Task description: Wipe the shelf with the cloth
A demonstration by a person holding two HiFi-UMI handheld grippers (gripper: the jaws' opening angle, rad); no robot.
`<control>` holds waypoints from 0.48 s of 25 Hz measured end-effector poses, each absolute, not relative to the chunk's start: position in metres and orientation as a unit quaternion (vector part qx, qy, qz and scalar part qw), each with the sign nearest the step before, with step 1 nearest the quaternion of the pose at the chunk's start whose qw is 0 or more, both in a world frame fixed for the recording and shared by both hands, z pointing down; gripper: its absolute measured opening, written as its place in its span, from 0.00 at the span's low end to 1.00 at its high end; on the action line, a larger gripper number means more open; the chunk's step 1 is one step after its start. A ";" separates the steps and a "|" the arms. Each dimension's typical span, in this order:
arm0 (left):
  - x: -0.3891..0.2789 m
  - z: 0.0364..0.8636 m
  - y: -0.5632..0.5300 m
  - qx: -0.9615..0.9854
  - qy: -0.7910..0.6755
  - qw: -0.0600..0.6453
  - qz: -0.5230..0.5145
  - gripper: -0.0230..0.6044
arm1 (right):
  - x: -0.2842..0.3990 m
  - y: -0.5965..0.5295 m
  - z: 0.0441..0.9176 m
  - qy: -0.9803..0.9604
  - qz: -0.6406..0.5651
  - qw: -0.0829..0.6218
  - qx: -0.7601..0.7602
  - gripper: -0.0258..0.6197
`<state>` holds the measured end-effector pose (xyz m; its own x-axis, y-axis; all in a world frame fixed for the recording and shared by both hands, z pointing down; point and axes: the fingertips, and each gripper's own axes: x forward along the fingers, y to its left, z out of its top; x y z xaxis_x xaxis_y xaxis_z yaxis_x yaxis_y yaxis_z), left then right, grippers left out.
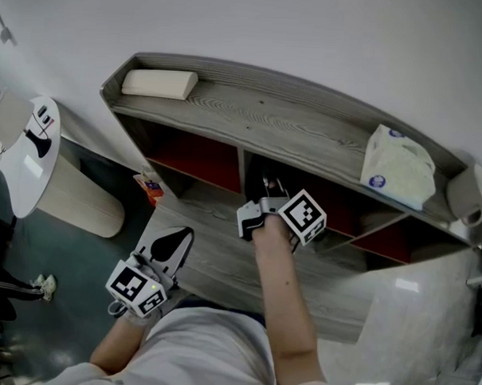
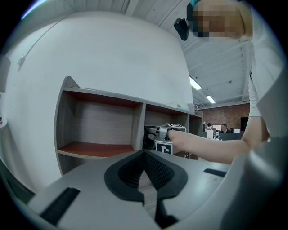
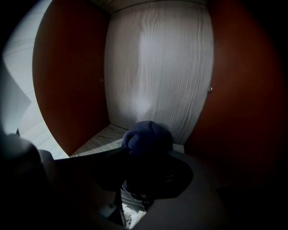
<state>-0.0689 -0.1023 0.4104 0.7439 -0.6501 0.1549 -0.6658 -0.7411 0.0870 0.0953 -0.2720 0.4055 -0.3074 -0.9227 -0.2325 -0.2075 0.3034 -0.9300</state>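
Your right tool [image 1: 266, 198] sat inside the middle compartment of the shelf [image 1: 260, 121], jaws clamped on the dark blue cloth [image 3: 147, 137] — a bunched wad near the pale back panel. Your left tool [image 2: 144, 155] hung outside the shelf, jaws closed together — nothing between them.

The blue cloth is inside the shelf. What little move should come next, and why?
Probably ease the right gripper down until the cloth presses on the compartment floor. The cloth is pinched in its jaws and seems to sit just above the wood.
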 end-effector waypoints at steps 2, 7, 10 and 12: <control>-0.069 0.411 -0.101 0.931 -0.353 0.069 0.058 0.06 | 0.093 -0.267 0.409 0.680 -0.436 0.428 -0.405 0.25; -0.068 0.413 -0.097 0.932 -0.352 0.069 0.059 0.06 | 0.087 -0.253 0.415 0.680 -0.438 0.418 -0.414 0.25; -0.068 0.415 -0.096 0.932 -0.351 0.072 0.059 0.06 | 0.082 -0.245 0.416 0.688 -0.434 0.414 -0.408 0.25; -0.068 0.417 -0.095 0.932 -0.351 0.075 0.058 0.06 | 0.080 -0.238 0.421 0.689 -0.437 0.406 -0.411 0.25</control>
<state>-0.0678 -0.0950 0.4169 0.7475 -0.6447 0.1602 -0.6620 -0.7429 0.0994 0.0795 -0.2384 0.4215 -0.3326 -0.9217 -0.1998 -0.2127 0.2797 -0.9362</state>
